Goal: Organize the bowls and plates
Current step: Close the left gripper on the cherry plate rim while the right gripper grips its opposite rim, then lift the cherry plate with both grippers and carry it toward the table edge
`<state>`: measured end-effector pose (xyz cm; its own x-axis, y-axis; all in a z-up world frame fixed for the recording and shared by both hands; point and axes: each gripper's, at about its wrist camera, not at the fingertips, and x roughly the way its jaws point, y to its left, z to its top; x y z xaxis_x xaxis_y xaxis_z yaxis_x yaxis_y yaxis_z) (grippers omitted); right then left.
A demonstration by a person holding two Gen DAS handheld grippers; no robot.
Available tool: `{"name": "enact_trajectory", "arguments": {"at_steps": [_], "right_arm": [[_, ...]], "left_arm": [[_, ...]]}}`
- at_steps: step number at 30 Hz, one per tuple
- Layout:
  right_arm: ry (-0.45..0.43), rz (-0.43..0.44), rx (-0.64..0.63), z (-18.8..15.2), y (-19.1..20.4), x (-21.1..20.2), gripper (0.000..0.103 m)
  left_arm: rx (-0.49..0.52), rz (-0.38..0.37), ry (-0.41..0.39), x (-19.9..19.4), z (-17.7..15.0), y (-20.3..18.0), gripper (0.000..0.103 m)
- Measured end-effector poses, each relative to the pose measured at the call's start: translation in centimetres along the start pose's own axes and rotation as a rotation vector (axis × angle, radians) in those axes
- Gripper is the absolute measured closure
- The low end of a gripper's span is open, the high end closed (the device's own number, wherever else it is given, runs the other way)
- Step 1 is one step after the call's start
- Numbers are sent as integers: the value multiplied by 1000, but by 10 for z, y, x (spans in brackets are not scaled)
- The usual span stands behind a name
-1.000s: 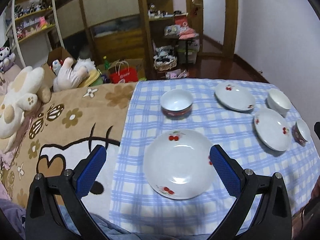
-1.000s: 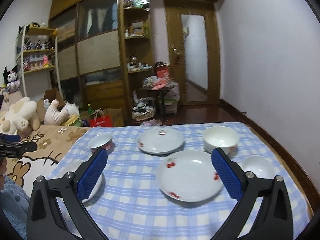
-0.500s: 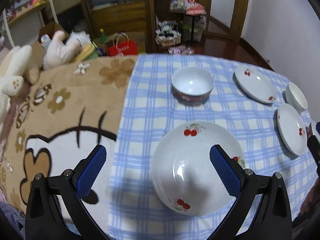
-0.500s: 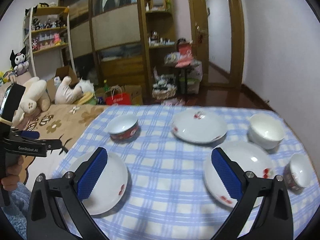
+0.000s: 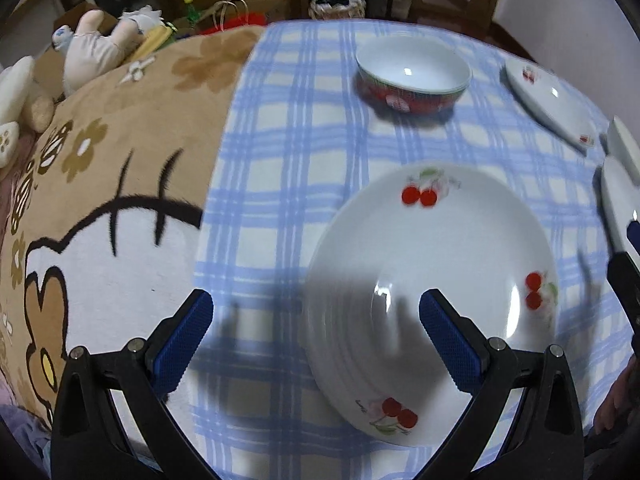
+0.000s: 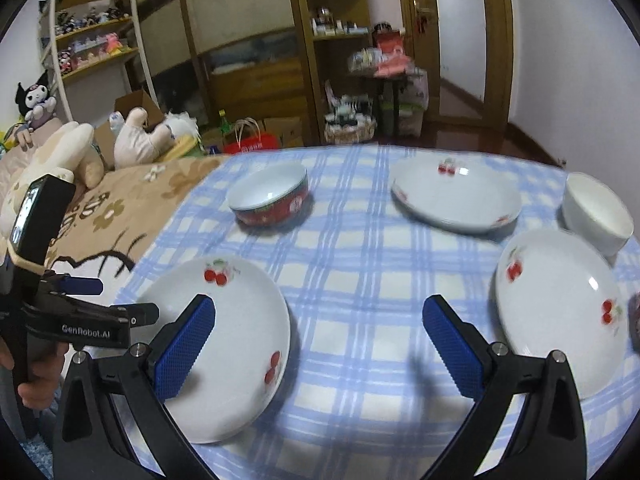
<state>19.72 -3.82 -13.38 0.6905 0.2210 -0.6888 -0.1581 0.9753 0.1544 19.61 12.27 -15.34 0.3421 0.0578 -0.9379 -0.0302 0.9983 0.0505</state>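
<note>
Lying flat on the checked cloth [image 5: 304,128], the near plate [image 5: 432,272] is the thing the left gripper [image 5: 316,336] looks set to take; its left rim sits in the gap between the two blue pads, the right pad [image 5: 448,344] over the plate's well, the left pad [image 5: 184,344] out over bare cloth; so the plate lies ahead and to the right of the fingers' midline, and the coming grasp, I judge, turns on shifting right or pinching that near-left rim. Being round, the plate has no long axis to line up with. Both fingers of the left gripper stand wide apart and hold nothing.

From the right wrist view the same plate [image 6: 224,344] sits under and just ahead of the right gripper's left pad [image 6: 184,352]; the right gripper [image 6: 320,352] is likewise spread wide and empty, its gap over bare cloth; a second plate [image 6: 560,312] lies just beyond its right pad [image 6: 452,352]. The left gripper looks the nearer to the near plate.

Farther ahead of the fingers: a red bowl [image 5: 412,76], a third plate [image 6: 456,196] and a white bowl [image 6: 596,216], all apart from one another; nothing is stacked yet, so the sorting seems barely begun. Beyond the cloth's left edge lies a brown blanket [image 5: 100,184].
</note>
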Motion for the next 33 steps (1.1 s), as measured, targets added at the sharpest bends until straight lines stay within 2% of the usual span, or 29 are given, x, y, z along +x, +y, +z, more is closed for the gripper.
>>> {"name": "enact_trajectory", "arguments": {"at_steps": [2, 3, 5, 7, 9, 11, 12, 13, 14, 16, 17, 18, 22, 28, 33], "right_arm": [[30, 6, -6, -5, 1, 10, 3], [43, 11, -7, -7, 2, 15, 3], [57, 47, -8, -11, 2, 21, 11], [66, 62, -11, -15, 1, 25, 15], [75, 58, -16, -18, 3, 29, 15], [84, 69, -13, -19, 3, 34, 19], [90, 73, -10, -20, 3, 36, 27], [102, 81, -4, -20, 3, 39, 35], [110, 86, 1, -21, 2, 41, 38], [136, 99, 15, -23, 0, 46, 53], [149, 109, 21, -24, 0, 49, 60], [165, 124, 26, -25, -1, 52, 75], [179, 178, 42, -27, 0, 54, 91], [200, 186, 47, -27, 3, 54, 93], [195, 179, 49, -23, -3, 43, 92]], "left_arm": [[17, 1, 18, 7, -2, -3, 4], [22, -1, 23, 9, -2, -4, 8], [22, -3, 38, 12, -3, -5, 15], [21, 3, 48, 15, -4, -6, 15], [29, 3, 48, 17, -4, -8, 22], [33, 5, 52, 18, -5, -9, 30], [31, 0, 52, 18, -5, -9, 41], [27, -4, 53, 19, -5, -9, 48], [19, -12, 64, 20, -6, -9, 55], [-2, -29, 66, 21, -7, -7, 60], [-7, -34, 64, 20, -7, -7, 67], [-9, -28, 63, 20, -7, -7, 69], [-57, -46, 51, 17, -8, -1, 75], [-120, -96, 54, 14, -7, 5, 75], [-144, -170, 100, 16, -7, 0, 75]]}}
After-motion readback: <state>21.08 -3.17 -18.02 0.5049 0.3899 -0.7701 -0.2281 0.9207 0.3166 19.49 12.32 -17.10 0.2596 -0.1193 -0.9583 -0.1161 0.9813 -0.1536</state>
